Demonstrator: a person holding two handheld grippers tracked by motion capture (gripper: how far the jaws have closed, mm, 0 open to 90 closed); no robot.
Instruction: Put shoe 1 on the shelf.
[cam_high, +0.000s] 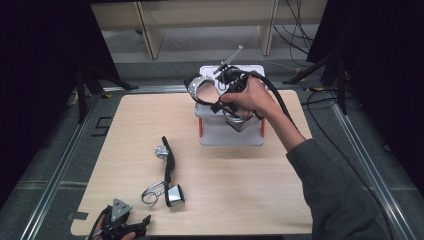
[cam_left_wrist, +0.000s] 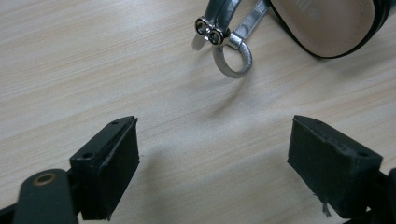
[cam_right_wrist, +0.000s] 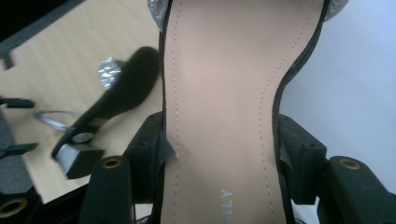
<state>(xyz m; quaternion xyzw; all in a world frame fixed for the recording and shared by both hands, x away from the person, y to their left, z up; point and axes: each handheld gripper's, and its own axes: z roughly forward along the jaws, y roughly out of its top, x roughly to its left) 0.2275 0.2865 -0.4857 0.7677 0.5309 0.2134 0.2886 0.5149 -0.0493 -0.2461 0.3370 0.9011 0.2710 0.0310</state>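
One sandal lay on the table while the other was carried over the white rack.

The left gripper (cam_high: 120, 223) rested released at the table's (cam_high: 240, 200) near edge, its jaws apart beside the lying sandal (cam_high: 167, 172) and its silver strap ring (cam_left_wrist: 232, 58). Farther right, the right gripper (cam_right_wrist: 219, 154) gripped the second sandal (cam_right_wrist: 219, 93) by its sole, above the white rack (cam_high: 232, 132).

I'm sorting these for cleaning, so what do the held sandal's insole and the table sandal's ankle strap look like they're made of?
The insole of the sandal in the right gripper looks like smooth matte tan leather or imitation; a stitch line follows its edge. The ankle strap on the table looks like silvery metallic faux leather, catching the light, with shiny metal studs.
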